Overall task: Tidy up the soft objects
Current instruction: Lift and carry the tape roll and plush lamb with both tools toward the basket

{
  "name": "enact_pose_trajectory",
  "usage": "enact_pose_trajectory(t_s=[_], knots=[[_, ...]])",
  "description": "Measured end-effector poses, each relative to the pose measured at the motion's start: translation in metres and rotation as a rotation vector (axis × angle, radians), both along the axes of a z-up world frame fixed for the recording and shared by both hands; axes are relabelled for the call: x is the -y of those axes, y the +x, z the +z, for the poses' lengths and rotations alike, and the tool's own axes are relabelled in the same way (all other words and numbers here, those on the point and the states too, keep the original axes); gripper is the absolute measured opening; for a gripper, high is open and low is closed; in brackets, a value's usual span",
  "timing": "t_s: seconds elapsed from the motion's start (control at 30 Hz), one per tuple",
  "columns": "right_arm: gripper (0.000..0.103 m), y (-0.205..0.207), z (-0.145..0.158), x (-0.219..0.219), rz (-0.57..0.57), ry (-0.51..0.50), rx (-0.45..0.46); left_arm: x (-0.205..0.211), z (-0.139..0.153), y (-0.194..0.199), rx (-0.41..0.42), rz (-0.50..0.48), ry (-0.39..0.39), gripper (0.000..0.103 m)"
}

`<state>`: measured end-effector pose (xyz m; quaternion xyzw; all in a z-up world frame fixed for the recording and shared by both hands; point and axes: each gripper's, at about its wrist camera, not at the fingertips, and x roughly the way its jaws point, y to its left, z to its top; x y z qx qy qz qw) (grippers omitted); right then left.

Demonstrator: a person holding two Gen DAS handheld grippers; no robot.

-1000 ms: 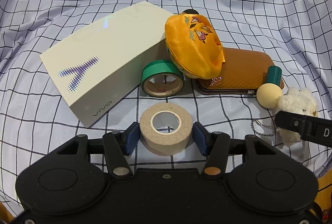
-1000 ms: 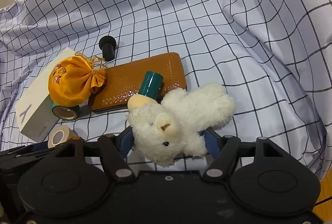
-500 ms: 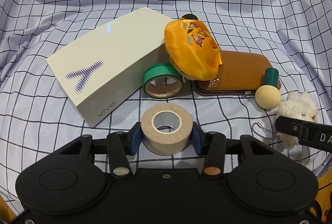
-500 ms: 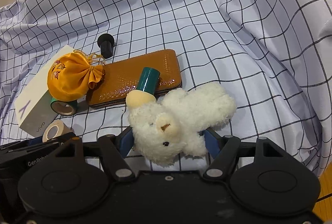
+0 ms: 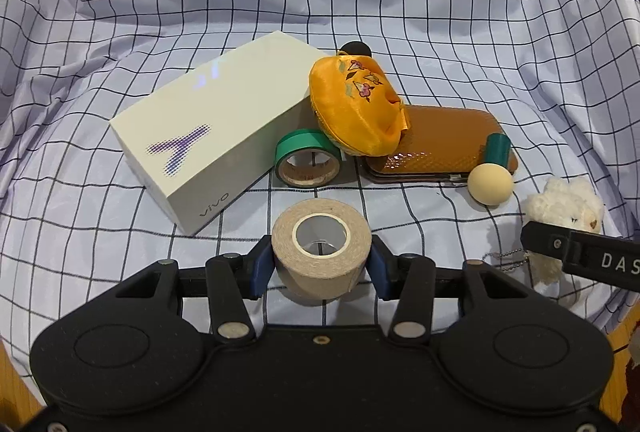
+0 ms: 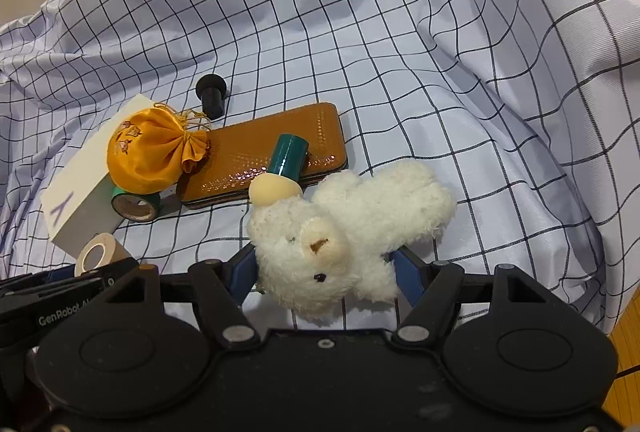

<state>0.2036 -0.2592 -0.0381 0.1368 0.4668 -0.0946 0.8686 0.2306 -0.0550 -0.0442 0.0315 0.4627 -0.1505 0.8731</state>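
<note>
Soft items gripped over a checked cloth (image 5: 320,11)

A white box (image 5: 208,135) is seen mid-cloth, a brown case (image 5: 440,147) beside it, an orange pouch (image 5: 356,111) propped across both. The white plush bear (image 6: 344,232) is clamped by the right gripper (image 6: 324,272). The beige tape roll (image 5: 320,248) is pinched by the left gripper (image 5: 320,264), just before a green tape roll (image 5: 308,161).

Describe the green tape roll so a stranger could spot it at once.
Find the white phone box on the checked cloth. Against its near right side, under the orange satin pouch, stands the green tape roll. The other roll is beige and held between fingers.
</note>
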Motion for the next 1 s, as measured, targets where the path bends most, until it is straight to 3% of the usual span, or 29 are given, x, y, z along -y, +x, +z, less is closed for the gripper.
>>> enact_pose_trajectory(t_s=[1.0], knots=[[0.070,-0.103,0.058,-0.028,0.160,0.022,0.132,-0.026,0.048,-0.107,0.062,-0.022,-0.032,0.048]])
